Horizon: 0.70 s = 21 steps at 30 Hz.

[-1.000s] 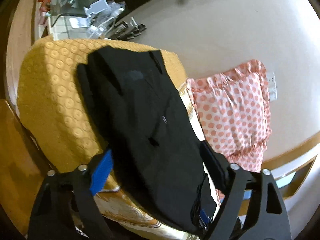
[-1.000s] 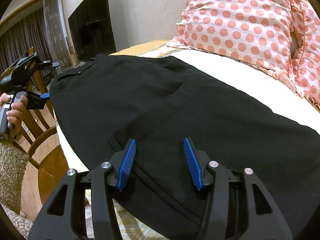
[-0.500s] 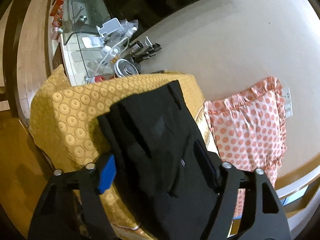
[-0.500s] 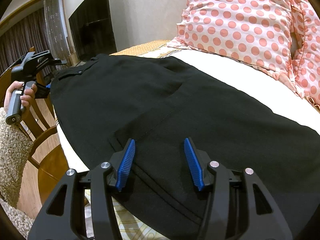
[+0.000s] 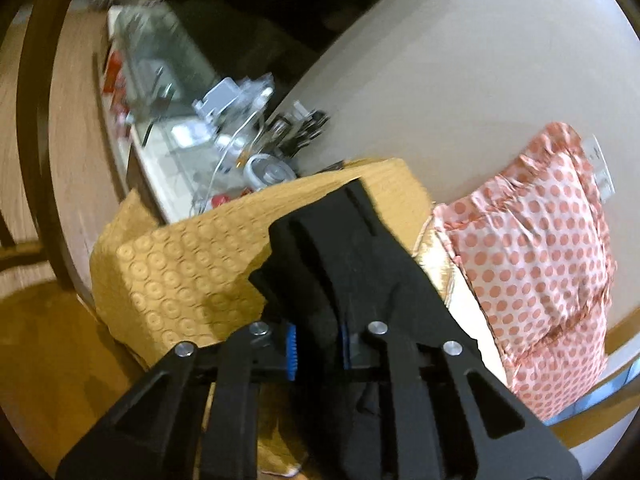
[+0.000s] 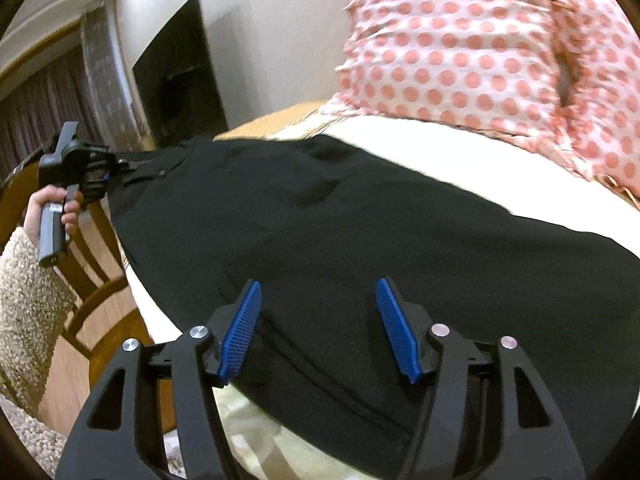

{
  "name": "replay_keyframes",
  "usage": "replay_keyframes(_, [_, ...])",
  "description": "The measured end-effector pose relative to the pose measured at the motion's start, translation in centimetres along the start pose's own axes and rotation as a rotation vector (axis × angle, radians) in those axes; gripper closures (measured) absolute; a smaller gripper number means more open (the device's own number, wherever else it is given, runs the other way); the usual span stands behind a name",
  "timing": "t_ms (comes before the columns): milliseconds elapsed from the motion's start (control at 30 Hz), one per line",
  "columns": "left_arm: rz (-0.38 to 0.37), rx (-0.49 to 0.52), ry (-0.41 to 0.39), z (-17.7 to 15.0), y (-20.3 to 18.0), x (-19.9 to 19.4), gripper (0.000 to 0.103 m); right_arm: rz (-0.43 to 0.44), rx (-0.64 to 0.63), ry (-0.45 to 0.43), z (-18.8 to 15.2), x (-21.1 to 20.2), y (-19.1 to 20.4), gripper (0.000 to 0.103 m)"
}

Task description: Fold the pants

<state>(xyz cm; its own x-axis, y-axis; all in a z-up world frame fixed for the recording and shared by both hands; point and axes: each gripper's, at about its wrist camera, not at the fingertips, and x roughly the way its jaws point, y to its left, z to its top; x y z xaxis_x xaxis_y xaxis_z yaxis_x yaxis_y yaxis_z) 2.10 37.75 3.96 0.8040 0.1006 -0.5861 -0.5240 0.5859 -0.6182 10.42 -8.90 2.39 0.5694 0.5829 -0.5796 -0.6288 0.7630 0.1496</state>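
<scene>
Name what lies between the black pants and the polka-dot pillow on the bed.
Only a strip of bare white sheet separates the black pants from the polka-dot pillow; the right wrist view shows it.

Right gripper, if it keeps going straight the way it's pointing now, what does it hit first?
Most likely the black pants: the right gripper, its jaws opening and gripping nothing, points down at the cloth spread on the bed. The polka-dot pillow lies farther off, though depth is hard to judge.
</scene>
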Motion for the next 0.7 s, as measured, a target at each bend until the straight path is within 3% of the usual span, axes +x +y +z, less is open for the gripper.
replay_keyframes(200, [-0.053, 0.248, -0.053, -1.6, -8.2, -2.1, 0.090, -0.039, 0.118, -0.086, -0.5, -3.4, -4.0, 0.040])
replay_keyframes(400, [-0.221, 0.415, -0.031, -5.9, -18.4, -2.6, 0.090, -0.107, 0.204, -0.133, -1.8, -6.5, -7.5, 0.039])
replay_keyframes(600, [-0.458, 0.654, 0.067, -14.2, -30.7, -2.7, 0.090, -0.205, 0.308, -0.171, -4.3, -10.0, -11.3, 0.039])
replay_keyframes(700, [-0.594, 0.758, 0.176, -20.2, -35.5, -2.3, 0.090, -0.267, 0.361, -0.196, -5.8, -12.1, -13.1, 0.039])
